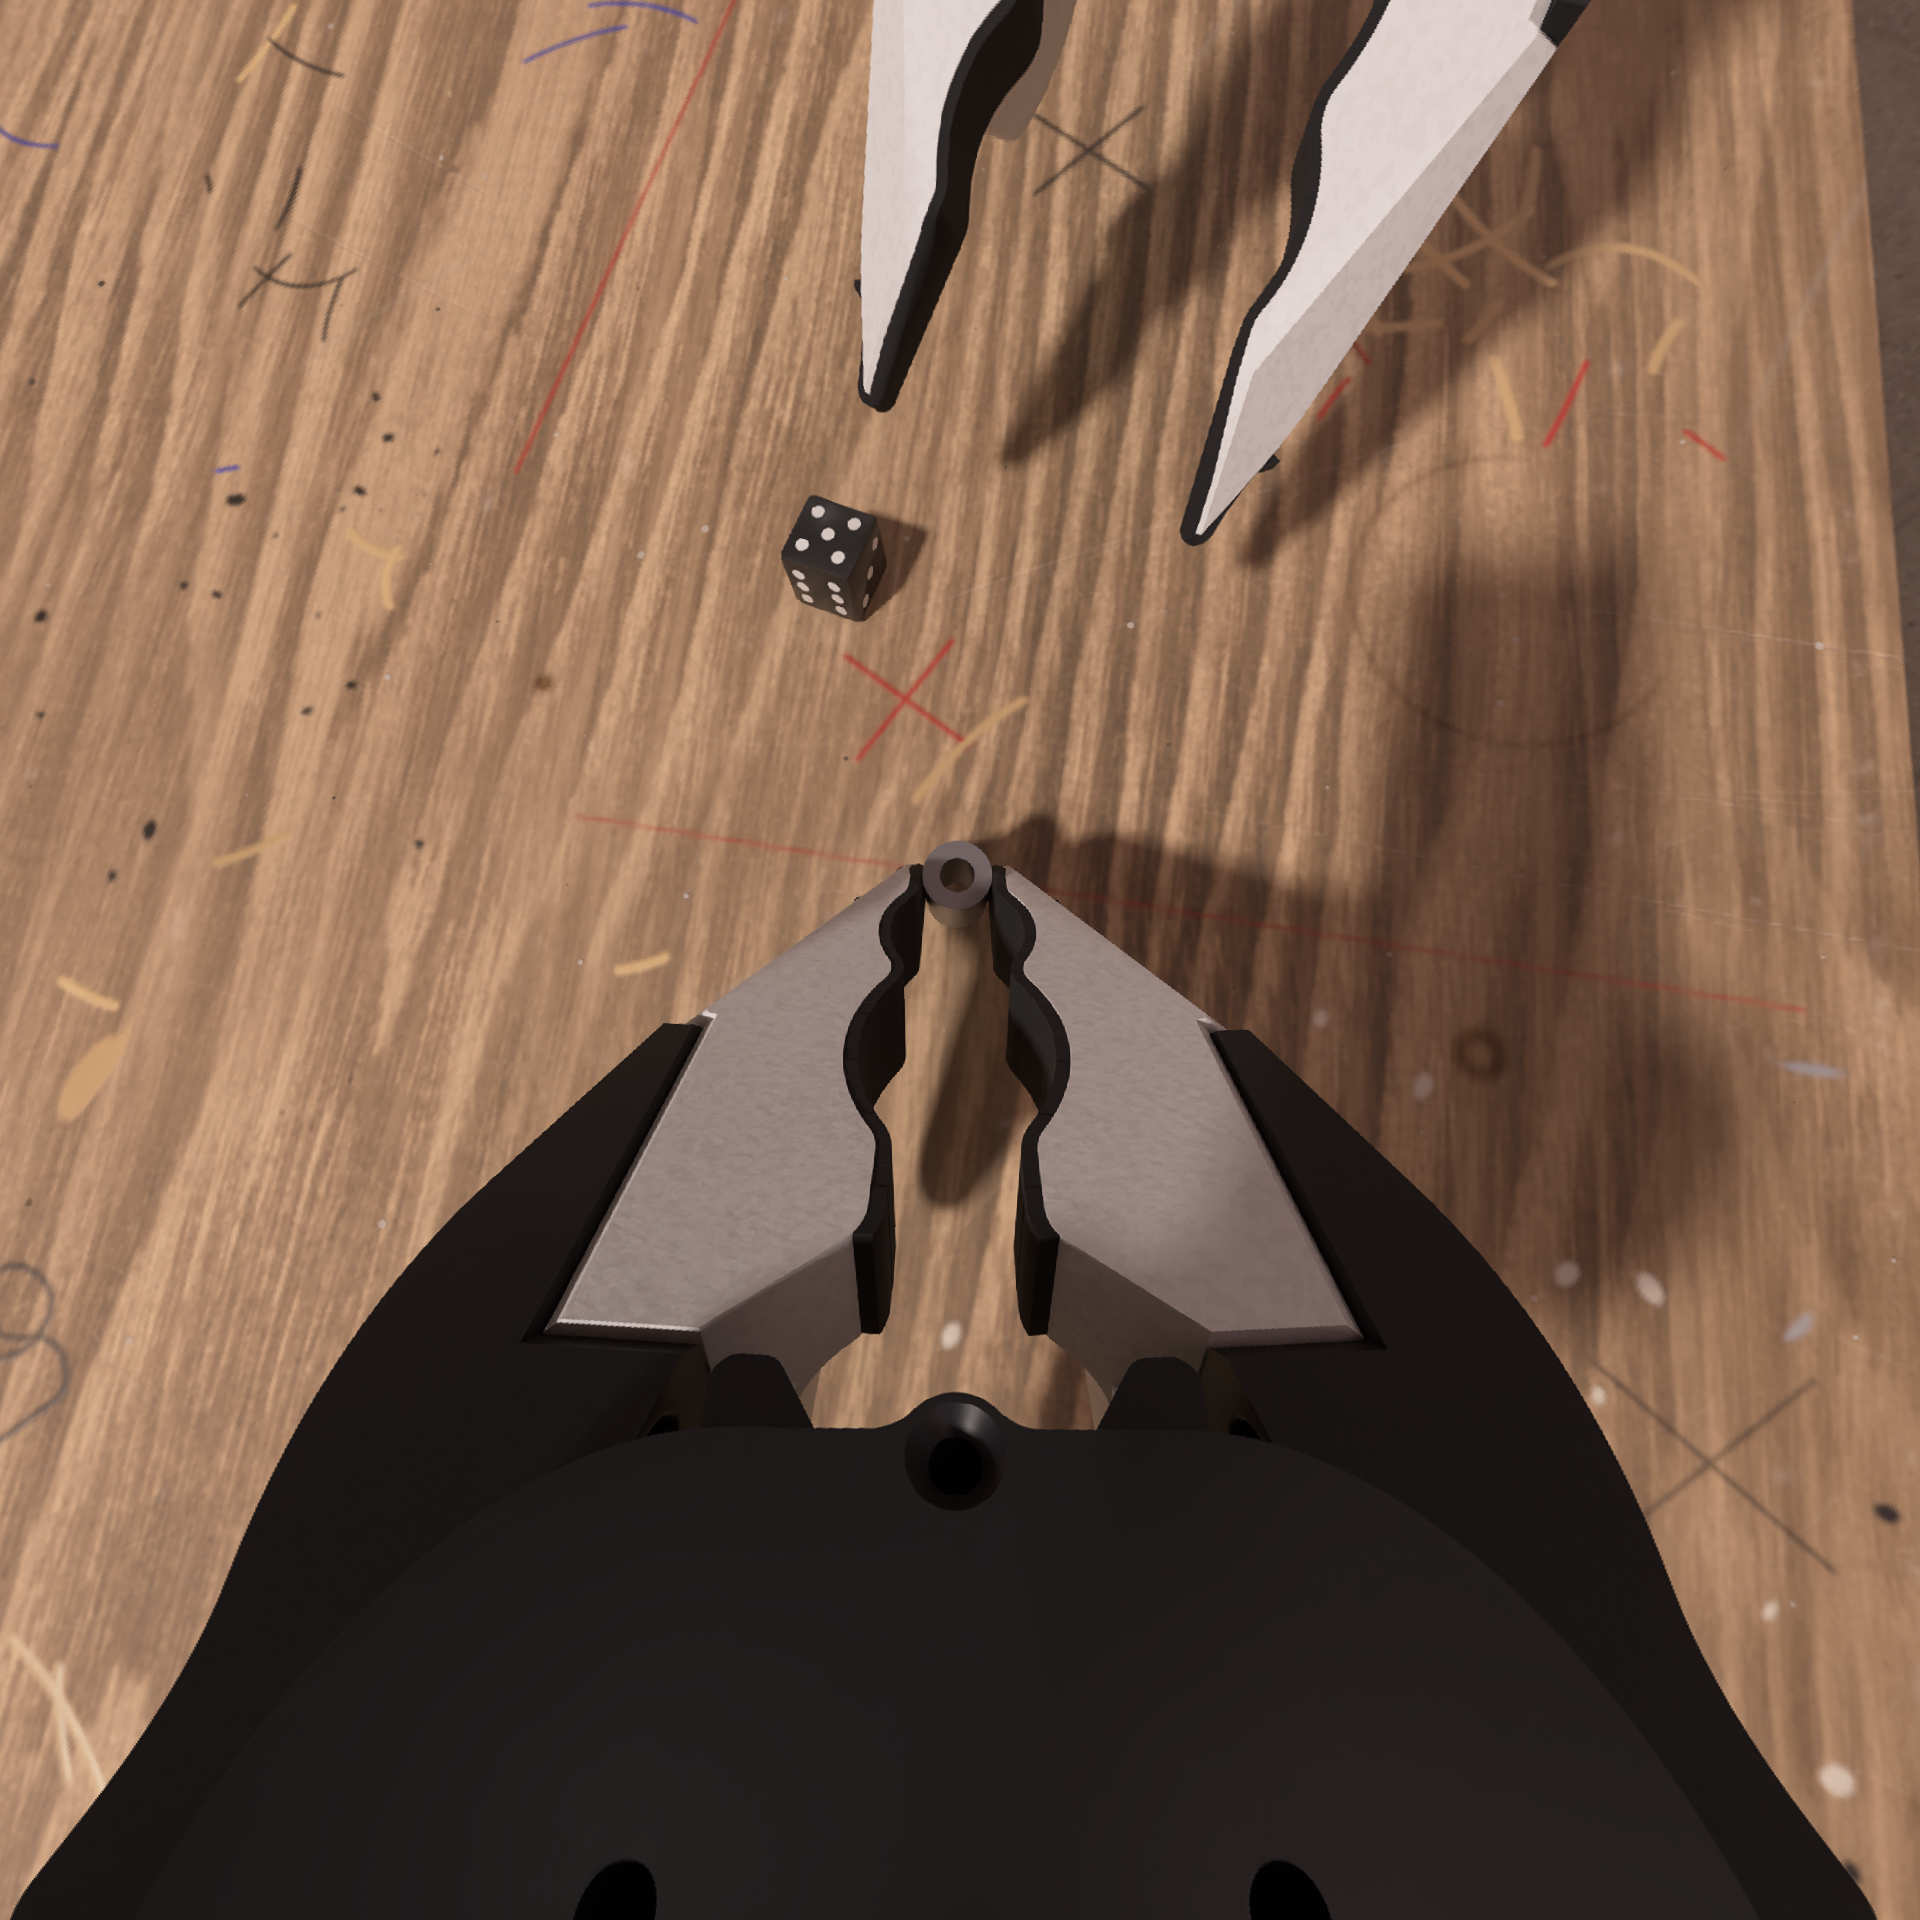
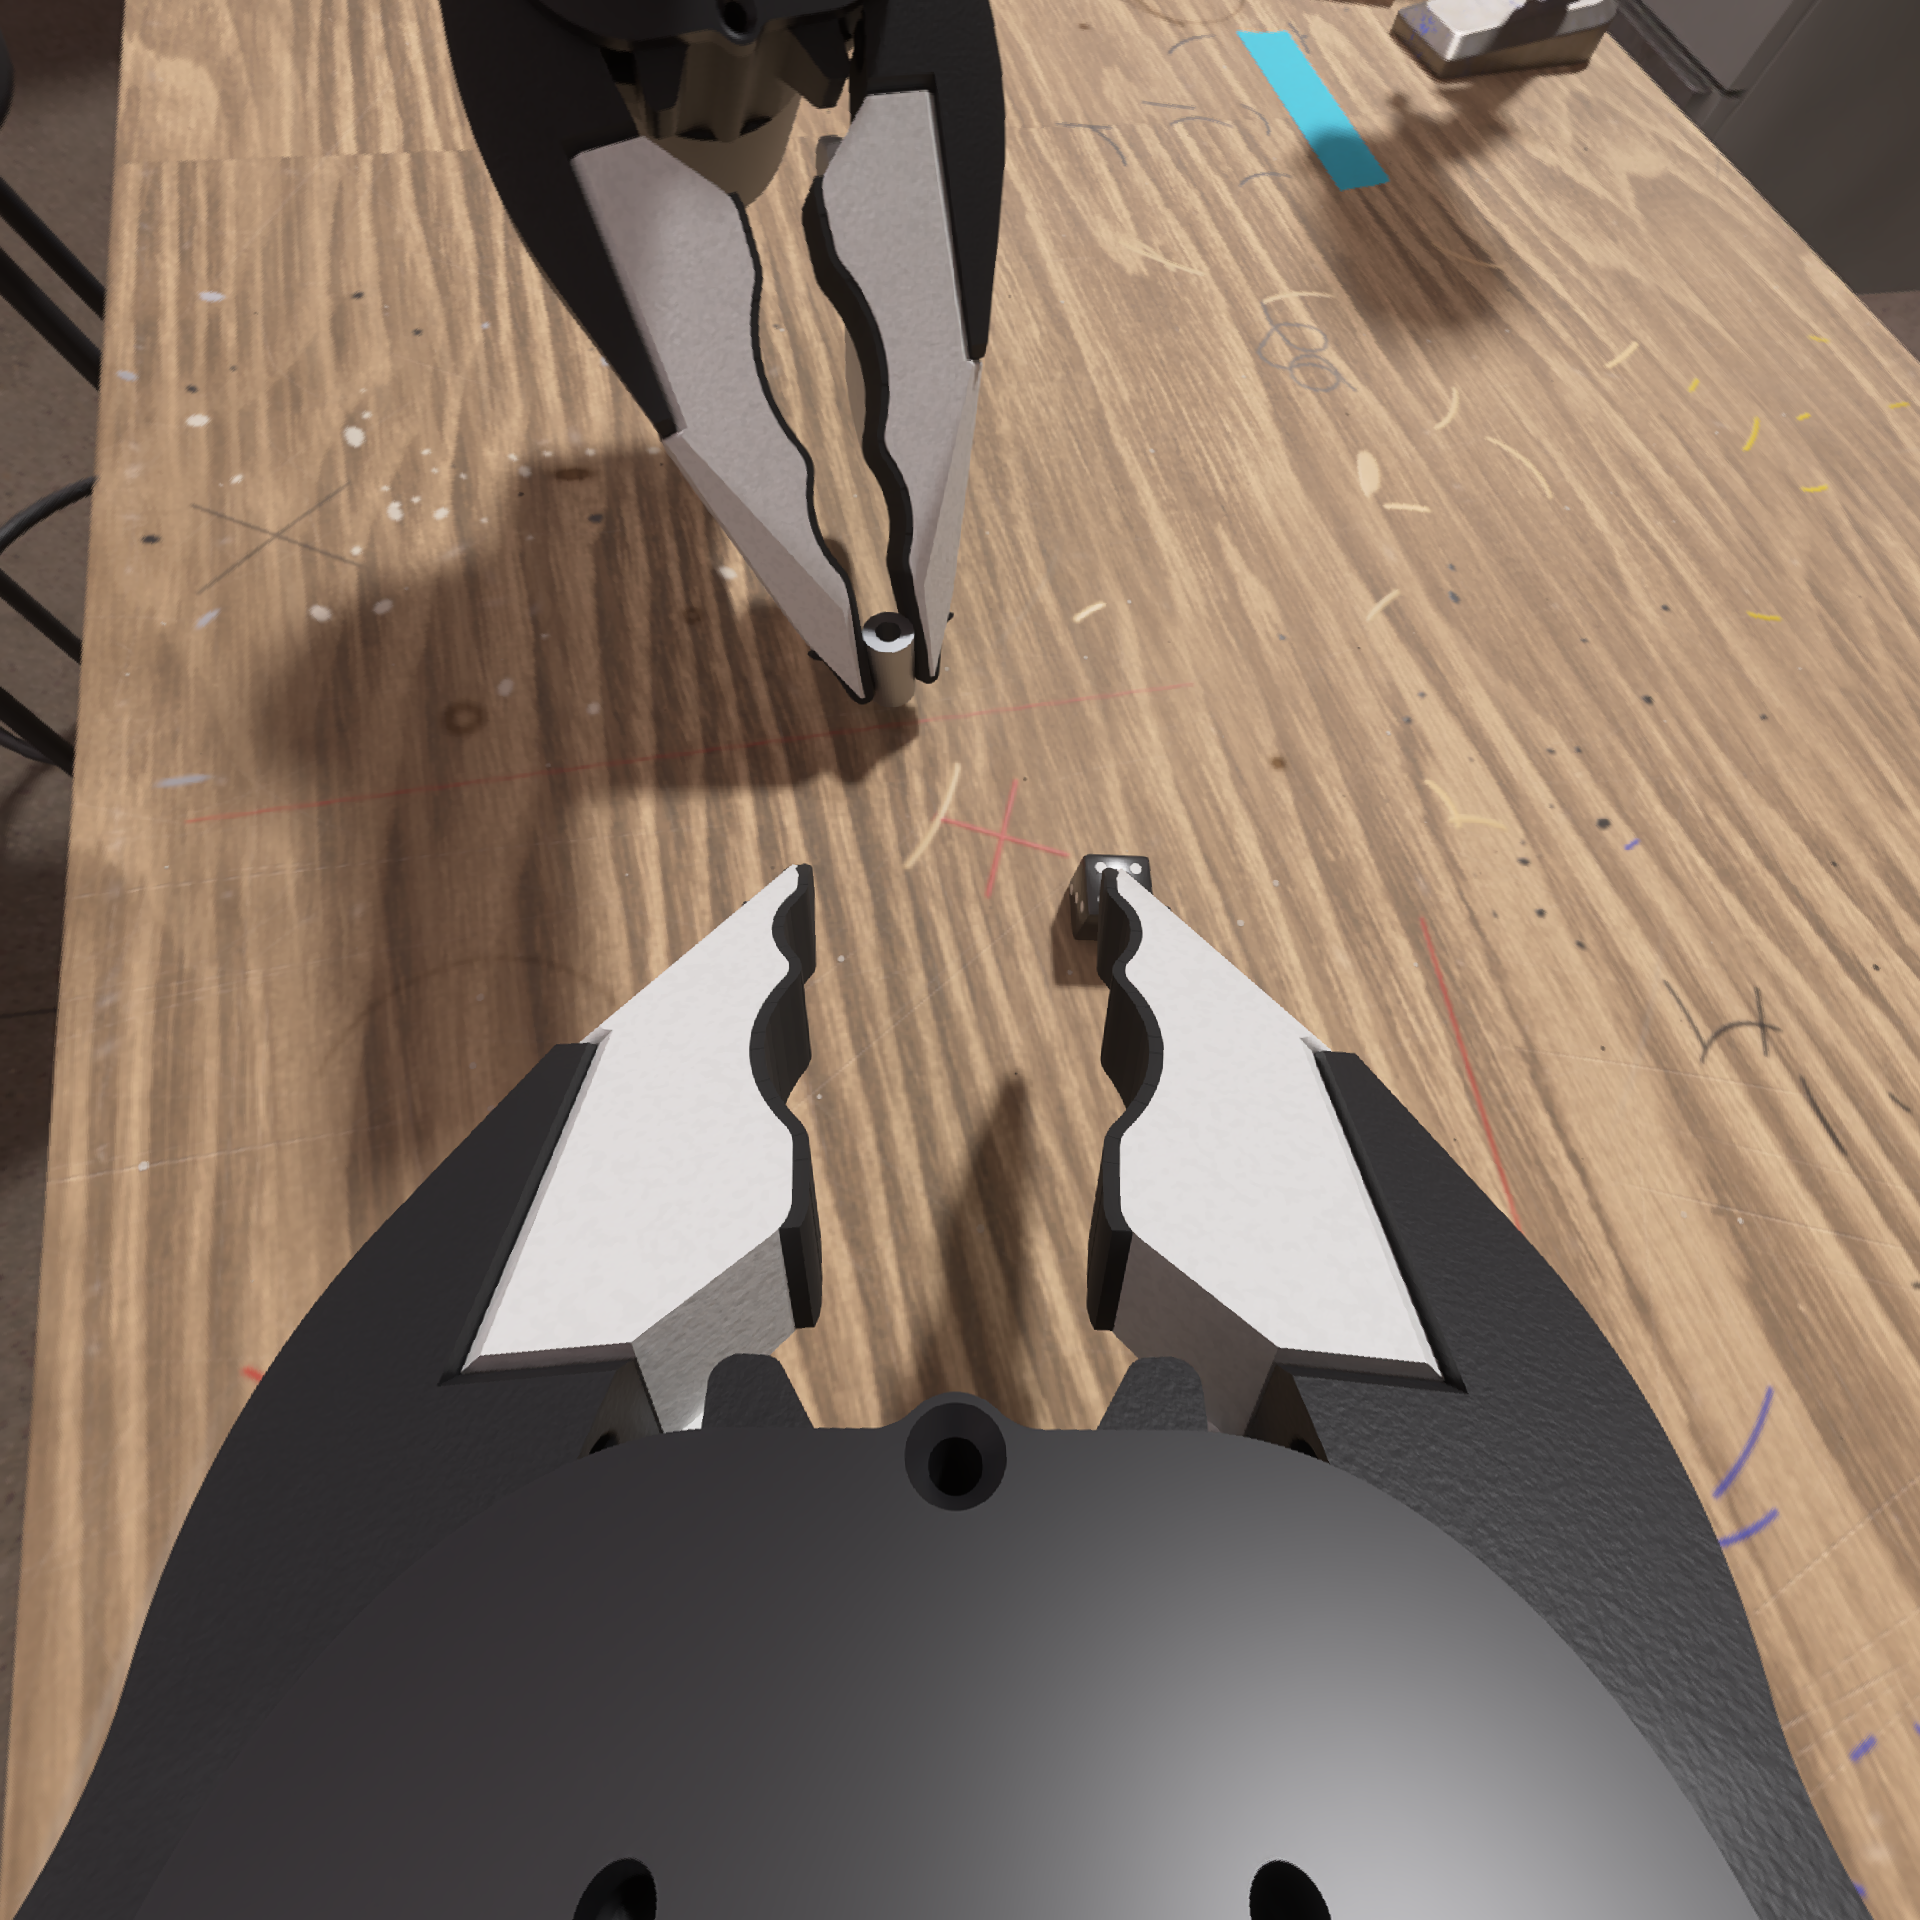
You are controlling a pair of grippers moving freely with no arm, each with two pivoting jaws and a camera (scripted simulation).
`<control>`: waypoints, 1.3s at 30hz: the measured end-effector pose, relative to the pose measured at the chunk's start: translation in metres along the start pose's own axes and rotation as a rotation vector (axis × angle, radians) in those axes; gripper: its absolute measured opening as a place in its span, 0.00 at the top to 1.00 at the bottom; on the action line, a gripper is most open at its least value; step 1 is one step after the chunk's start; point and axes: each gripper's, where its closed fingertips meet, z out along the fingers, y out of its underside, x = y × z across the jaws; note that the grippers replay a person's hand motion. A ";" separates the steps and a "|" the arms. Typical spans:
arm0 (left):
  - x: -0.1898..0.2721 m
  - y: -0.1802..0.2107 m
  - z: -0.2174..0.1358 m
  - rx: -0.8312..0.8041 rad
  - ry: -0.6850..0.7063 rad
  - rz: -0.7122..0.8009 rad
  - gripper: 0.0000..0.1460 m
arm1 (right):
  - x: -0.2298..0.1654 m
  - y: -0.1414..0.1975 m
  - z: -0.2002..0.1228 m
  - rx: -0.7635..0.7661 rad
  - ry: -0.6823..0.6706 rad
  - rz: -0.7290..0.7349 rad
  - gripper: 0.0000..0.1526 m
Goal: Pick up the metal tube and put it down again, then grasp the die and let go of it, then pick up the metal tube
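A small grey metal tube (image 1: 954,881) stands upright between the fingertips of my left gripper (image 1: 956,878), which is shut on it. In the right wrist view the tube (image 2: 889,646) shows its lower end at or just above the wooden table (image 2: 1351,727); I cannot tell which. A black die (image 1: 834,558) with white pips lies on the table beyond the tube. My right gripper (image 2: 956,881) is open and empty, low over the table. The die (image 2: 1086,902) sits just inside its right fingertip, partly hidden by it. The two grippers face each other: the left gripper (image 2: 891,665), the right gripper (image 1: 1037,468).
A red cross mark (image 1: 907,701) lies between tube and die. A blue tape strip (image 2: 1314,109) and a grey metal block (image 2: 1496,36) sit at the far right corner. The table's left edge (image 2: 88,675) borders black stool legs (image 2: 42,291).
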 end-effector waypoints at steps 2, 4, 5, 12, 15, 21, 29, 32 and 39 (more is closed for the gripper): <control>0.000 0.001 0.001 -0.003 -0.002 0.001 0.92 | 0.002 0.000 0.000 0.000 0.007 0.005 0.64; 0.000 0.001 0.001 -0.004 0.000 -0.001 0.92 | 0.004 0.000 0.001 0.001 0.010 0.010 0.64; -0.001 0.002 0.001 -0.005 0.001 -0.004 0.92 | 0.005 0.000 0.001 0.002 0.013 0.012 0.64; -0.005 -0.013 -0.014 0.115 -0.011 -0.024 0.71 | 0.021 0.003 0.003 -0.014 0.069 0.032 0.64; -0.018 -0.029 -0.036 0.283 -0.087 -0.059 0.67 | 0.029 0.009 0.006 -0.048 0.097 0.041 0.62; -0.046 -0.049 -0.099 0.676 -0.273 -0.161 0.62 | 0.037 0.016 0.019 -0.126 0.095 0.032 0.61; -0.051 -0.049 -0.117 0.778 -0.325 -0.180 0.61 | 0.037 0.020 0.032 -0.233 -0.012 0.002 0.79; -0.050 -0.049 -0.116 0.772 -0.322 -0.167 0.65 | 0.039 0.021 0.032 -0.262 -0.054 -0.018 0.89; -0.050 -0.049 -0.118 0.786 -0.322 -0.168 0.73 | 0.061 0.020 0.033 -0.304 -0.108 -0.040 0.89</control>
